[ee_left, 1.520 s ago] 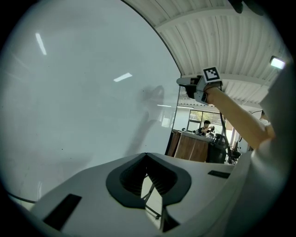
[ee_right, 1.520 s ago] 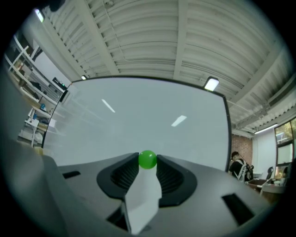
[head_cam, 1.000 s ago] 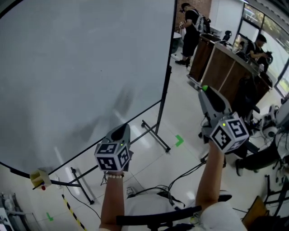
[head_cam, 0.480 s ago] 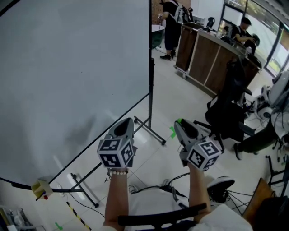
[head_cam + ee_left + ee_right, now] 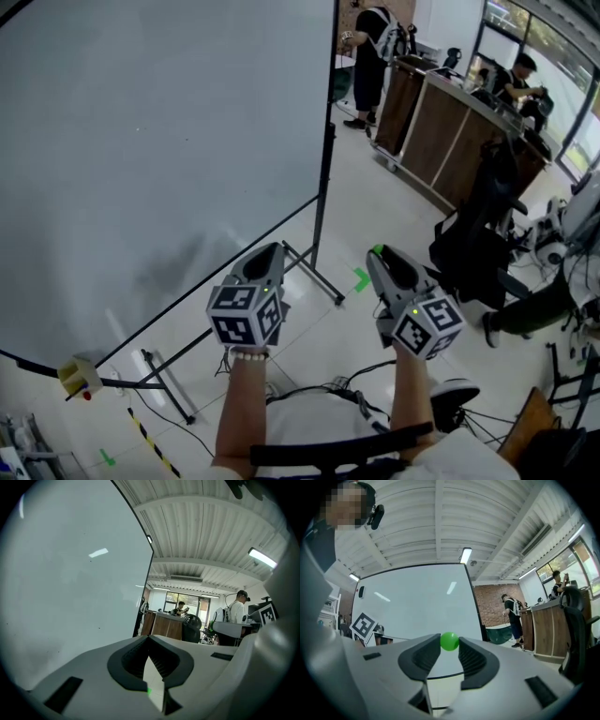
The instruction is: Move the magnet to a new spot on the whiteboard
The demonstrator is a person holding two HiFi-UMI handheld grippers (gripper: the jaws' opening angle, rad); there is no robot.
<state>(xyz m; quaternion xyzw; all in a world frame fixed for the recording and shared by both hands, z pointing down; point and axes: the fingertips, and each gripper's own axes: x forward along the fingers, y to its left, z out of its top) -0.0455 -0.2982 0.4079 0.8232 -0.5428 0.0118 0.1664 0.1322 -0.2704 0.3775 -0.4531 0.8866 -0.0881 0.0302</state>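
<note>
The magnet (image 5: pixel 450 641) is a small green ball, pinched between the tips of my right gripper (image 5: pixel 449 645). In the head view that gripper (image 5: pixel 380 253) is held low and to the right of the whiteboard (image 5: pixel 141 141), apart from it, and the magnet (image 5: pixel 378 249) shows as a green dot at its tip. My left gripper (image 5: pixel 269 251) hangs beside it, just in front of the board's lower right corner. Its jaws meet at the tips (image 5: pixel 149 638) with nothing between them. The board (image 5: pixel 61 597) fills the left of that view and looks bare.
The board's black stand legs (image 5: pixel 319 277) reach across the floor under both grippers. A wooden counter (image 5: pixel 450 141), an office chair (image 5: pixel 487 244) and several people stand at the right. Cables lie on the floor near my feet. A yellow object (image 5: pixel 75 375) sits at the board's lower left.
My right gripper has come down and to the left with the magnet, from high on the right to level with the left gripper. The left gripper has shifted slightly.
</note>
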